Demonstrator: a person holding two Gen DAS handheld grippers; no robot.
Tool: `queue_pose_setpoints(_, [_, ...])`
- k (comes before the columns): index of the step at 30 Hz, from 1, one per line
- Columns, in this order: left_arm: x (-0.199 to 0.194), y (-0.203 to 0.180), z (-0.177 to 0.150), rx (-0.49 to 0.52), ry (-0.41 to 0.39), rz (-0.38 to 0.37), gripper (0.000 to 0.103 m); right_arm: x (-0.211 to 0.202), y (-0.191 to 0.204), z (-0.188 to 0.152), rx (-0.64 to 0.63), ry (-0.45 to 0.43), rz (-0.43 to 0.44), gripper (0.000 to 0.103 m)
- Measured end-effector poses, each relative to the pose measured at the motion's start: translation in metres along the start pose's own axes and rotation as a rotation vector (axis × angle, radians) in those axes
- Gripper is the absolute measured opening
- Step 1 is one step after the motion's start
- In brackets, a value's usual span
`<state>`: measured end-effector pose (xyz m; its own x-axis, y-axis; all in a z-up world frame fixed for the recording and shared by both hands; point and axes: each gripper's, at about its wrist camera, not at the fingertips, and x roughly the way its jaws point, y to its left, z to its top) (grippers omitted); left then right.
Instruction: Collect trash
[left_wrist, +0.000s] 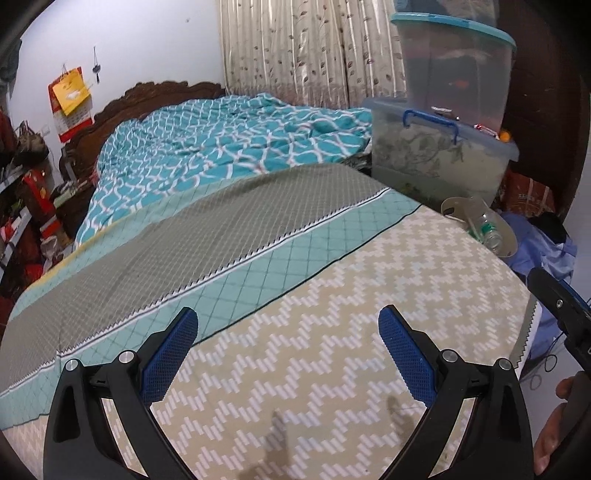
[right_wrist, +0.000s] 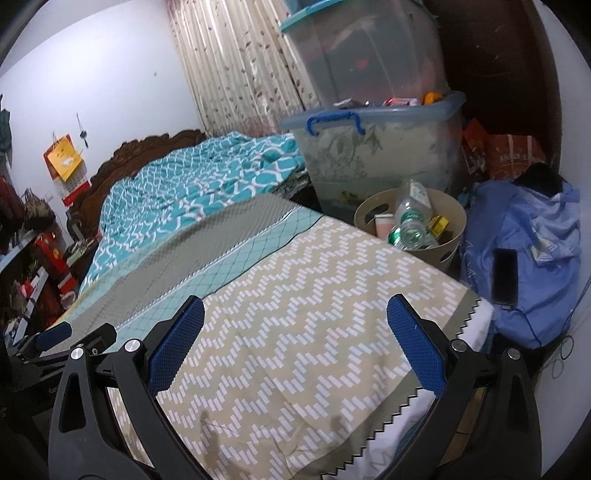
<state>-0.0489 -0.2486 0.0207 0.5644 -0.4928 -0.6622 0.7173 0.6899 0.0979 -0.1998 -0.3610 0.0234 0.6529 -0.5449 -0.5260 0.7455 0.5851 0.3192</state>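
Note:
A beige round trash basket stands on the floor beside the bed's far corner. It holds clear plastic bottles, a pink item and a small yellow box. It also shows in the left wrist view with a bottle inside. My left gripper is open and empty over the zigzag-patterned bedsheet. My right gripper is open and empty over the same sheet, nearer the bed's corner. The left gripper's side shows in the right wrist view.
Stacked clear storage bins stand behind the basket. A blue cloth bundle with a black phone lies on the right. A teal quilt covers the far bed. Cluttered shelves line the left wall.

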Motion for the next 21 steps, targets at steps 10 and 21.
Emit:
queue_pose_setpoints(10, [-0.013,-0.028,0.016,0.056,-0.054,-0.027,0.094,-0.017,-0.022,0.002,0.054,-0.033,-0.045,0.098])
queue_pose_setpoints(21, [-0.018,-0.055,0.032,0.095,-0.080,-0.091,0.094,-0.030,-0.040,0.010,0.075,-0.058,-0.088,0.098])
